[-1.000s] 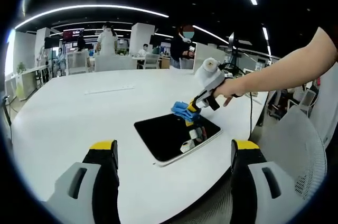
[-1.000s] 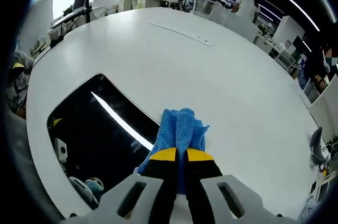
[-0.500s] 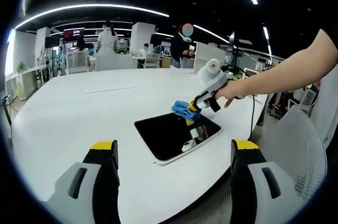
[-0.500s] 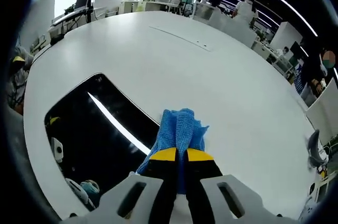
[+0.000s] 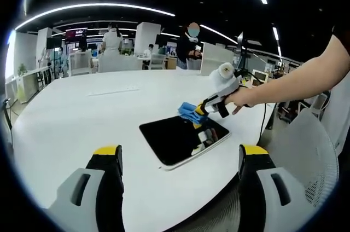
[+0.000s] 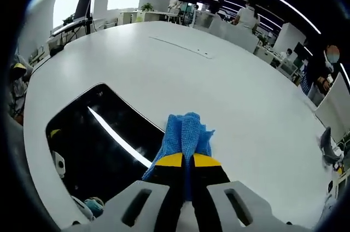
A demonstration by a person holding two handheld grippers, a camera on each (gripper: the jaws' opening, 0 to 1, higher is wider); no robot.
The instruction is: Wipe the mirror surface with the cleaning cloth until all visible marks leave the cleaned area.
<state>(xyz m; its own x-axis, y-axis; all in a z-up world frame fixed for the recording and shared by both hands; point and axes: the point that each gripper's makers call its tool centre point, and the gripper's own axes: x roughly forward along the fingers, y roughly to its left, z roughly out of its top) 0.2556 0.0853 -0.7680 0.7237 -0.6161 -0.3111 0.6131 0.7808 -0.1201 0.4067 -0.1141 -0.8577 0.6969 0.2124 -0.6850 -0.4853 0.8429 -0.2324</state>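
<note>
A bunched blue cleaning cloth (image 6: 186, 133), pinched by the closed right tongs (image 6: 182, 161), rests at the dark glossy mirror's (image 6: 98, 139) edge, lower centre; left tongs (image 5: 180, 158) gape empty above the white tabletop (image 5: 65, 122).

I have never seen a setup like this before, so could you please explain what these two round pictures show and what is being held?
No robot here: a person holds a pair of hand-held tongs in each hand, and each carries a fisheye camera looking along its own jaws.

In the left gripper view, the left tongs rise from the bottom with yellow-tipped jaws wide apart, holding nothing. Beyond them a dark mirror lies flat on a big white table. The person's arm reaches in from the right with the right tongs.

In the right gripper view, the right tongs are shut on a blue cleaning cloth, which sits at the mirror's edge, partly over the table. The bright streak in the glass is a reflected ceiling light.
</note>
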